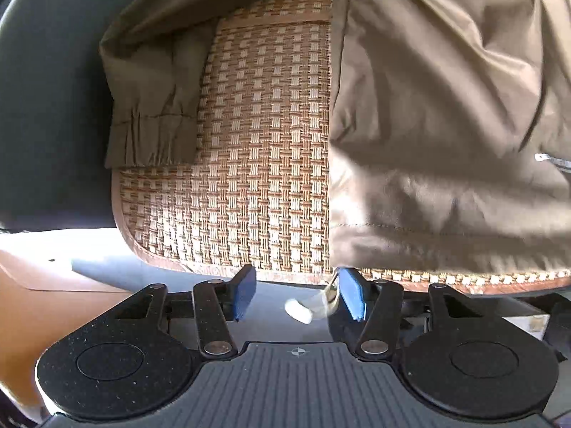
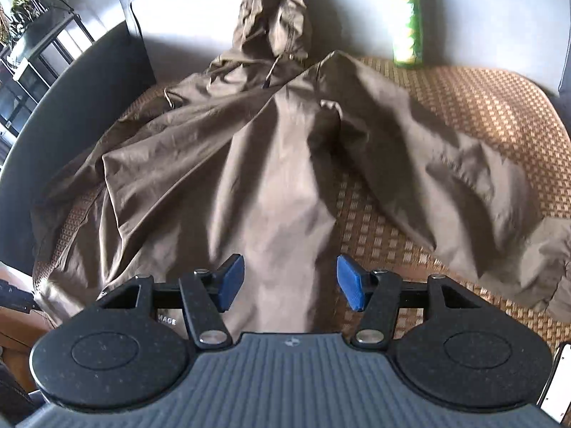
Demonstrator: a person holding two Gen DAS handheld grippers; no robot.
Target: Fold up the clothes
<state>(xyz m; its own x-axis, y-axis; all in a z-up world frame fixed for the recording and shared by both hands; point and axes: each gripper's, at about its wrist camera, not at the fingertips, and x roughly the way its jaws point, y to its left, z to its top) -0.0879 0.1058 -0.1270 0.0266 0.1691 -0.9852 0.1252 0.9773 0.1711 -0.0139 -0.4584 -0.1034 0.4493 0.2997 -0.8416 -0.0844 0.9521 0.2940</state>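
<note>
An olive-brown hooded jacket (image 2: 278, 178) lies spread on a woven mat (image 2: 481, 107) on a sofa. Its hood (image 2: 271, 18) leans against the back cushion and one sleeve (image 2: 464, 185) trails off to the right. My right gripper (image 2: 289, 267) hovers open over the hem, with a raised ridge of cloth between its blue pads (image 2: 230, 281) but not pressed. My left gripper (image 1: 296, 278) points down at the mat's front edge, open. A white cord toggle (image 1: 299, 311) dangles between its fingers. The jacket body (image 1: 446, 107) is to its right, the elastic-cuffed sleeve (image 1: 150, 135) to its left.
A green snack can (image 2: 408, 21) stands on the mat by the back cushion. The dark grey sofa arm (image 2: 89, 89) borders the left side. A shelf with plants (image 2: 28, 28) stands beyond it. Brown floor (image 1: 35, 303) shows below the seat edge.
</note>
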